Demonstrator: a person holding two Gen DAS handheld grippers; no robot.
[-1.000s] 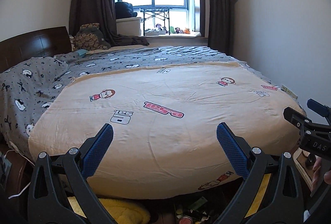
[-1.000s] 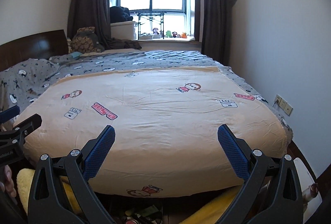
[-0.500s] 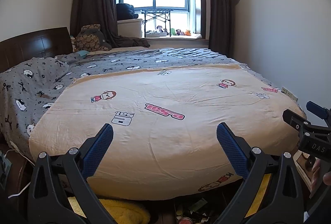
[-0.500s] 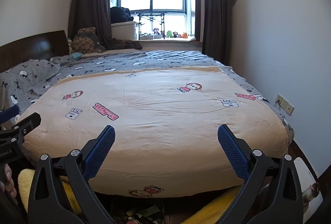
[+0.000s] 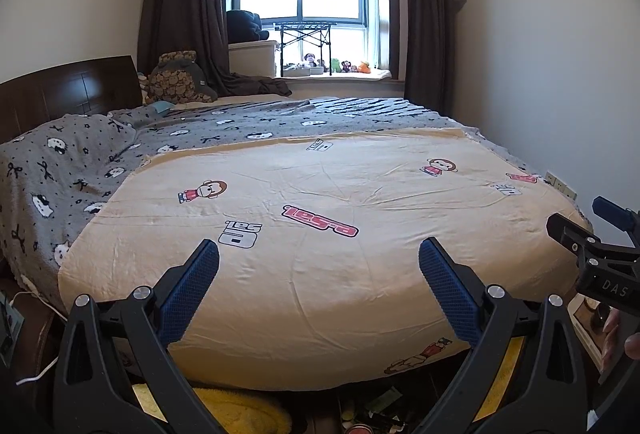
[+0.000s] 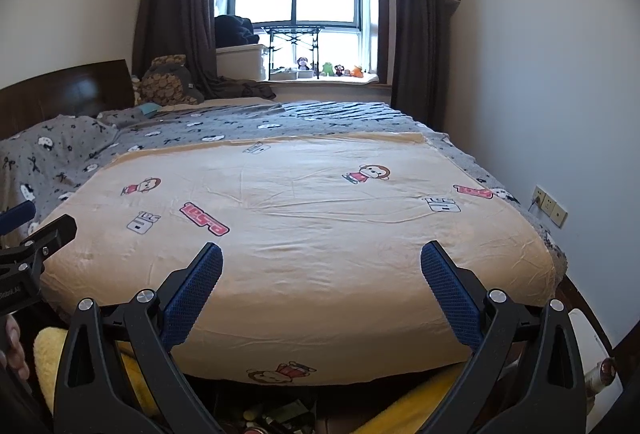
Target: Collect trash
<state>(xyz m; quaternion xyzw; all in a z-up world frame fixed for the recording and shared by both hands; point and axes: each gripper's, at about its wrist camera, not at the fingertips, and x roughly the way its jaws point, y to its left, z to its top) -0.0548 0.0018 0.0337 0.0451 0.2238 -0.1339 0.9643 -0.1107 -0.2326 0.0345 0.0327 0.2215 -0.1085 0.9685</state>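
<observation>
I hold my left tool (image 5: 319, 260) and right tool (image 6: 321, 264) level over the foot of the bed (image 5: 320, 193), both spread wide and empty. The trash (image 5: 368, 412) lies on the floor below the bed's foot, barely in view, so a blind reach down could snag the sheet (image 6: 304, 234) or miss.

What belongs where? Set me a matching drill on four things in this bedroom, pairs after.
1. small toys
2. wall sockets
3. yellow fluffy cloth
4. patterned cushion

A. on the floor below the bed's near edge
B. on the windowsill
C. beside the headboard
D. on the right wall

Pairs: 1-B, 2-D, 3-A, 4-C.
</observation>
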